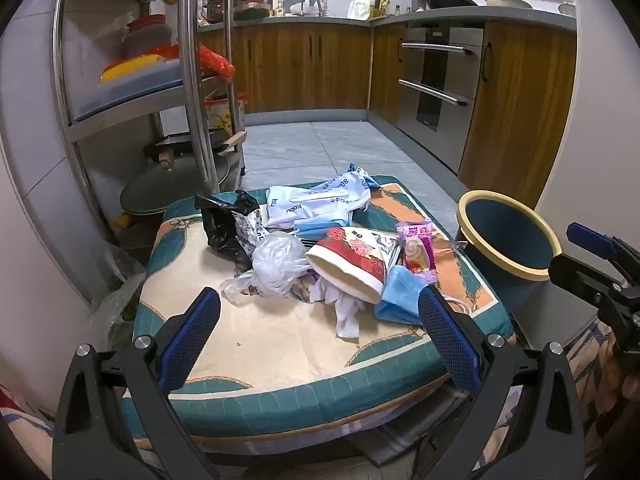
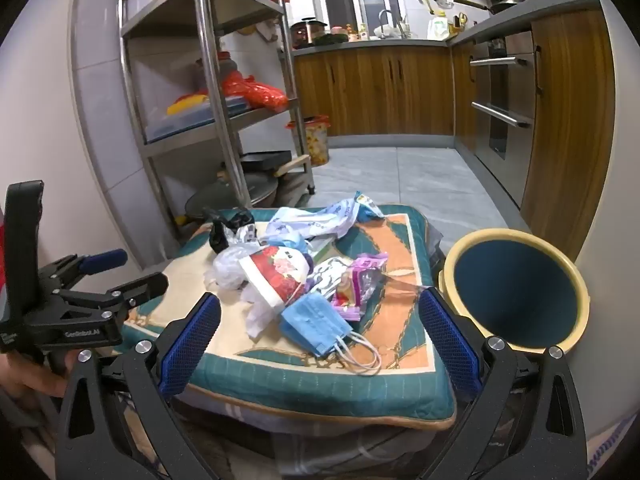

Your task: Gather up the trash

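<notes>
Left wrist view is showing a kitchen floor with a steel shelving rack (image 1: pixel 192 80) standing at the left and wooden cabinets (image 1: pixel 304 68) running along the back. A patterned cushion (image 1: pixel 280 344) is lying low in front of me, serving as the work surface, so everything to be cleared is sitting at easy reach. One blue bin (image 1: pixel 508 236) with a cream rim is leaning just beside the cushion's right edge, its mouth tipped toward the pile, which I judge is meant to make dropping things in simple.

Trash is lying heaped near the cushion's far half. I am counting one white wipes pack (image 1: pixel 320 204), one black bag (image 1: pixel 224 224), one clear plastic bag (image 1: pixel 276 264), one red paper bowl (image 1: pixel 352 268) tipped on its side, one pink snack wrapper (image 1: pixel 418 252), a crumpled white tissue (image 1: pixel 344 312), and two blue face masks, the nearer mask (image 1: pixel 400 296) lying closest to the bin, the other mask (image 1: pixel 320 230) tucked under the wipes pack. More scraps may be hiding underneath; I cannot tell.

Two grippers are hovering over the cushion's near edge. The left gripper (image 1: pixel 320 336) is standing with its blue pads spread wide and nothing between them. The right gripper (image 2: pixel 320 336) is likewise gaping and empty, with the nearer mask lying just ahead of it. Nothing is in the bin so far as its visible inside shows, so collecting looks not yet begun.
</notes>
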`<move>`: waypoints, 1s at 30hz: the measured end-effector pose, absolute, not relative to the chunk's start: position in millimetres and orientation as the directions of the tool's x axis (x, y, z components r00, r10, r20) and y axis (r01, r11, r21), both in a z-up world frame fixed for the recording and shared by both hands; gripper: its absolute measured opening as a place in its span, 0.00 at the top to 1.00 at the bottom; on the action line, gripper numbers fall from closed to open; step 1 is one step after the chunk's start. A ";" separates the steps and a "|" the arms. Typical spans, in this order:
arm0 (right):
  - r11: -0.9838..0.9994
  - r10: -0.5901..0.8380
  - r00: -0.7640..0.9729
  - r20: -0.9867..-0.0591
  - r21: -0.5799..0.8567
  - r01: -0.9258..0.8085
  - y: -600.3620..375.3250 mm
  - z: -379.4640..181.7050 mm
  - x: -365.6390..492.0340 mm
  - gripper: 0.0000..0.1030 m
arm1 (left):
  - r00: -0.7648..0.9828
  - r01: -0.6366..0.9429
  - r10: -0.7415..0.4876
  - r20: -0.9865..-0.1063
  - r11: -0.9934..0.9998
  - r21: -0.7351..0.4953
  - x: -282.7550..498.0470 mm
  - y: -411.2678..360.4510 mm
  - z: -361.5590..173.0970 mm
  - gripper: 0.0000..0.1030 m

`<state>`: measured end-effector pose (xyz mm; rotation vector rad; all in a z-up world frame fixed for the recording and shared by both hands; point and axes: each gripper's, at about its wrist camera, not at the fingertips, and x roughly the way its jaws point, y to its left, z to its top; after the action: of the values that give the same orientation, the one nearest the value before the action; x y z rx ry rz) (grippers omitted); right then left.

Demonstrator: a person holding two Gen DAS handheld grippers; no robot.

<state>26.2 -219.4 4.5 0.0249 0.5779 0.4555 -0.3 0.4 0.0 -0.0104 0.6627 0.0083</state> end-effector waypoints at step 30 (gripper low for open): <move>0.901 0.423 0.738 -0.526 0.153 -0.407 -219.1 4.3 26.8 0.05 | 0.786 -0.004 -0.006 -0.618 1.000 -0.015 -1.5 -1.3 1.6 0.05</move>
<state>26.8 -219.1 4.3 0.0283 0.5838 0.4554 -1.5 -1.3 1.6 -0.0155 0.6666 -0.0009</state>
